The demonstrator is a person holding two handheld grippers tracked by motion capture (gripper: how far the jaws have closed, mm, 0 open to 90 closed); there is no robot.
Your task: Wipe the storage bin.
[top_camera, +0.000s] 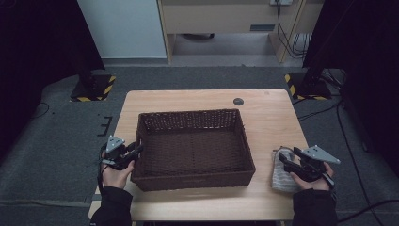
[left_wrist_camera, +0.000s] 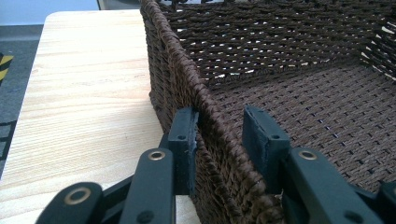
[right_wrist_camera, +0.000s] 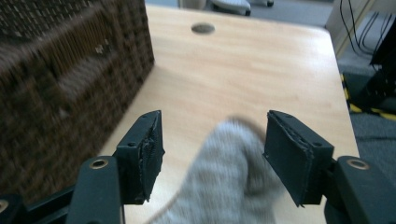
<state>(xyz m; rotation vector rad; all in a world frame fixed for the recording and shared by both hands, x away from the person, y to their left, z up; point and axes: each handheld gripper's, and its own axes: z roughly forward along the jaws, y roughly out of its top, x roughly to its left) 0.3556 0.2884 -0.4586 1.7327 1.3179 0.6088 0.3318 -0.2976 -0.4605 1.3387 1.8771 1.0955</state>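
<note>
A dark brown woven basket [top_camera: 193,180] stands empty in the middle of the wooden table [top_camera: 268,117]. My left gripper [top_camera: 138,149] straddles the basket's left wall near the front corner. In the left gripper view the jaws [left_wrist_camera: 222,116] stand one outside and one inside the basket wall [left_wrist_camera: 205,98], closed on it. A grey knitted cloth [top_camera: 281,176] lies on the table to the right of the basket. My right gripper [top_camera: 288,154] hovers over it, open. In the right gripper view the cloth [right_wrist_camera: 224,172] lies between the spread jaws [right_wrist_camera: 215,119], with neither pad touching it.
A round dark cable hole [top_camera: 238,101] sits near the table's far edge. Two black stands with yellow-striped bases [top_camera: 91,87] [top_camera: 306,84] flank the table on the grey carpet. The basket's right wall [right_wrist_camera: 70,70] rises close to the left of my right gripper.
</note>
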